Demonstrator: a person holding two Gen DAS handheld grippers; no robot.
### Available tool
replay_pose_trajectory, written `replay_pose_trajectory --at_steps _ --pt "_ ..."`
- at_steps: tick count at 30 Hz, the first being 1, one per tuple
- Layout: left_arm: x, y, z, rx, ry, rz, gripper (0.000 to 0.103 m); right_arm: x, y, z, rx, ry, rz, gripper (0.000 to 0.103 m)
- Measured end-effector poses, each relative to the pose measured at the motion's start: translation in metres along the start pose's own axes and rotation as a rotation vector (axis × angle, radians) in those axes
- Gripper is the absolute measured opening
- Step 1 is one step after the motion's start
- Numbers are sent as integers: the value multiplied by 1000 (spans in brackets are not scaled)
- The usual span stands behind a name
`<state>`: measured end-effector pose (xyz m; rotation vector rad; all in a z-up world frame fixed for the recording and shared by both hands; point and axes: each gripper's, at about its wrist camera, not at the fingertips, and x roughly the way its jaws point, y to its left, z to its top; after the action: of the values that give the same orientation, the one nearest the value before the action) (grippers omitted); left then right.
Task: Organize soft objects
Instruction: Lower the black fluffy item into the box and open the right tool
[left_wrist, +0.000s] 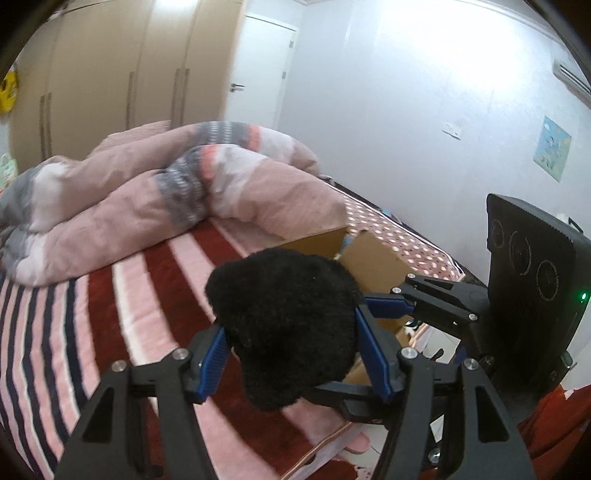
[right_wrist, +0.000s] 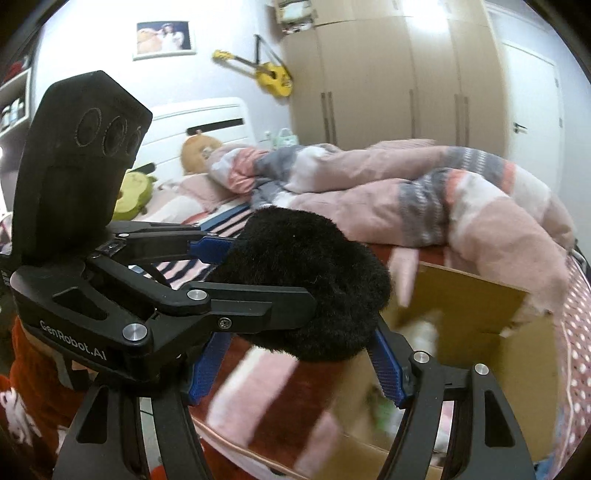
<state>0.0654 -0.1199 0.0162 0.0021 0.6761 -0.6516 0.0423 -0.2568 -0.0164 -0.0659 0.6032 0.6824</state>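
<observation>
A black fuzzy plush is held above the striped bed by both grippers. My left gripper is shut on it, blue pads pressing its two sides. My right gripper also grips the same plush from the other side; it reaches in from the right in the left wrist view. A cardboard box stands open on the bed just behind and right of the plush, with blurred soft items inside. It also shows in the left wrist view.
A crumpled pink and grey duvet lies across the bed behind. A striped red and pink blanket covers the near bed. Plush toys sit by the headboard. Wardrobes line the far wall.
</observation>
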Motion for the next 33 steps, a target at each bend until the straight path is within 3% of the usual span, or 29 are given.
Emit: replay_pose_trajectory --at_steps 6,14,17,19,23,29,33 --pt "51 -35 20 39 45 -44 61 -17 -60 -14 58 23 -54 68" --pt "112 -53 31 64 123 -72 63 -5 -109 -27 95 75 -75 68" --pt "125 -54 33 78 134 -56 73 2 -116 -30 91 95 -79 69" --pt "130 -52 33 83 133 -39 83 8 -118 -31 88 109 -80 69" --pt "130 -46 35 79 115 -12 89 8 -119 -31 82 106 -73 77" --pt "114 -46 38 81 74 39 90 3 -114 -27 63 94 -73 77" --pt "90 -47 37 66 10 71 102 -4 -106 -26 51 68 -64 78"
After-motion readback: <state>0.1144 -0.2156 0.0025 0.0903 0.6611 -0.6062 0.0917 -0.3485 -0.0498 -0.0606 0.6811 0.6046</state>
